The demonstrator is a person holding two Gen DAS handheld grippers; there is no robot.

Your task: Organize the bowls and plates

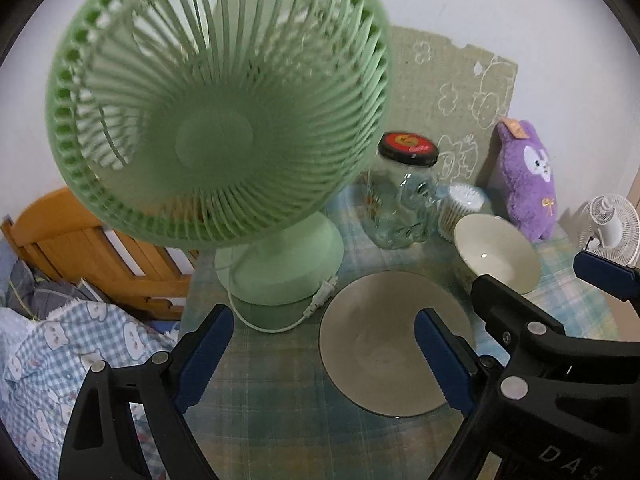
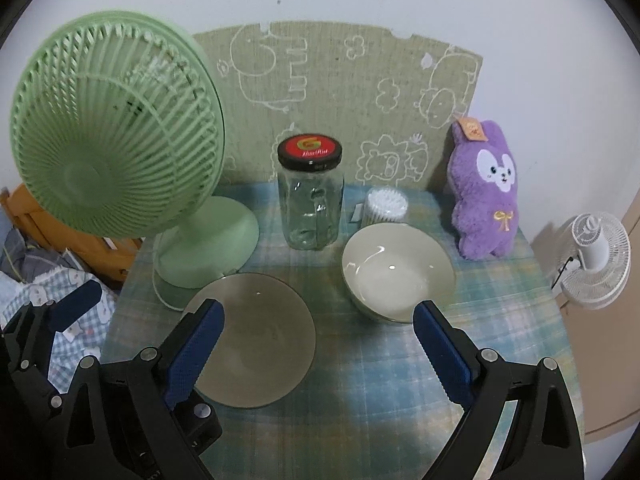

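Note:
A grey-brown plate (image 2: 256, 336) lies flat on the checked tablecloth, left of a cream bowl (image 2: 396, 276) that stands upright beside it, apart from it. In the left wrist view the plate (image 1: 384, 340) lies between my fingers and the bowl (image 1: 496, 252) is to its right. My left gripper (image 1: 322, 350) is open and empty above the plate's left side. My right gripper (image 2: 318, 344) is open and empty, hovering above the gap between plate and bowl. The right gripper's fingers (image 1: 500, 296) show in the left wrist view near the bowl.
A green desk fan (image 2: 120, 152) stands at the table's left with its cord (image 1: 276, 324) by the plate. A glass jar (image 2: 312, 200), a cotton-swab tub (image 2: 386, 206) and a purple plush (image 2: 484, 192) stand at the back. A bed (image 1: 52, 344) lies left; a white fan (image 2: 596, 256) stands right.

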